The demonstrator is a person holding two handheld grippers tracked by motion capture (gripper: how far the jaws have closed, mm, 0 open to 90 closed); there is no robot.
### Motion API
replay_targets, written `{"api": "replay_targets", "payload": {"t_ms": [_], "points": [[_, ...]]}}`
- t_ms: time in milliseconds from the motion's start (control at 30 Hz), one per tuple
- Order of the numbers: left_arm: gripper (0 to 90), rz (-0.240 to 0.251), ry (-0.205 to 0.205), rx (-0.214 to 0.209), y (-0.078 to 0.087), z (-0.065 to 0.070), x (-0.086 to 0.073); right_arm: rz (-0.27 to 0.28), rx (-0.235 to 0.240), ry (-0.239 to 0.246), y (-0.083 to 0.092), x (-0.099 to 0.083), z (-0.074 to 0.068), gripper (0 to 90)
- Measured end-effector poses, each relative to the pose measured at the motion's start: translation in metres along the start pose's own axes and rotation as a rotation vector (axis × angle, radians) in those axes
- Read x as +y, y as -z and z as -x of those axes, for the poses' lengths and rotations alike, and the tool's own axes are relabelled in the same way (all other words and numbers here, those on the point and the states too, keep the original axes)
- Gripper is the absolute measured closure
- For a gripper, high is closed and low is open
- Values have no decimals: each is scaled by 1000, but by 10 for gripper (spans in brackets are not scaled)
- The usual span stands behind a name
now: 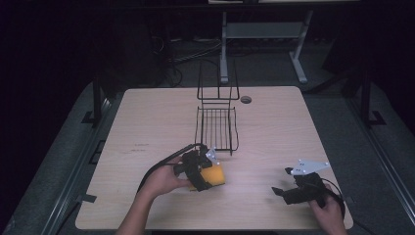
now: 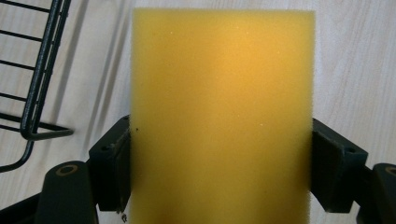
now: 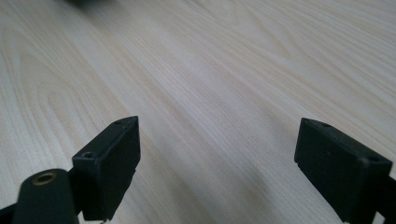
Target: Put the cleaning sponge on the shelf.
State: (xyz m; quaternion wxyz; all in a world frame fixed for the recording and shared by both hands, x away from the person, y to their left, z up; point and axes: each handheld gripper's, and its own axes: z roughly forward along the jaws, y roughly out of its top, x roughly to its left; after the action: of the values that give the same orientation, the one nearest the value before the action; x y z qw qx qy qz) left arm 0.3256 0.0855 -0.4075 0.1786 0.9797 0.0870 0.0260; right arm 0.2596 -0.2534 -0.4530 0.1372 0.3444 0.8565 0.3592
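A yellow sponge [image 1: 214,176] lies at the table's front middle, just in front of the black wire rack [image 1: 217,128]. My left gripper [image 1: 204,174] is shut on it. In the left gripper view the sponge [image 2: 222,116] stands between both black jaws, which press its two sides, and a corner of the wire rack [image 2: 35,93] shows at the left. My right gripper [image 1: 284,192] rests near the table's front right, open. In the right gripper view its jaws stand wide apart over bare wood [image 3: 210,93] with nothing between them.
The light wooden table [image 1: 147,122] has a small round hole [image 1: 245,99] near its back edge. The wire rack has a tall back frame [image 1: 218,81]. Beyond the table are a dark floor, cables and desk legs [image 1: 224,49].
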Motion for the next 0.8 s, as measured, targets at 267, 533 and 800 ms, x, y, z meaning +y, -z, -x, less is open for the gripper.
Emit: {"api": "replay_targets", "payload": {"t_ms": [267,533,800], "points": [[218,13,9,6,4,-6,4,-2,8,1,-1,0,0,141],[218,22,13,-6,5,-14,7,0,8,-3,-1,-1,2,141],[218,40,13,-15,10,-20,11,-1,3,2,-1,-1,4,141]]}}
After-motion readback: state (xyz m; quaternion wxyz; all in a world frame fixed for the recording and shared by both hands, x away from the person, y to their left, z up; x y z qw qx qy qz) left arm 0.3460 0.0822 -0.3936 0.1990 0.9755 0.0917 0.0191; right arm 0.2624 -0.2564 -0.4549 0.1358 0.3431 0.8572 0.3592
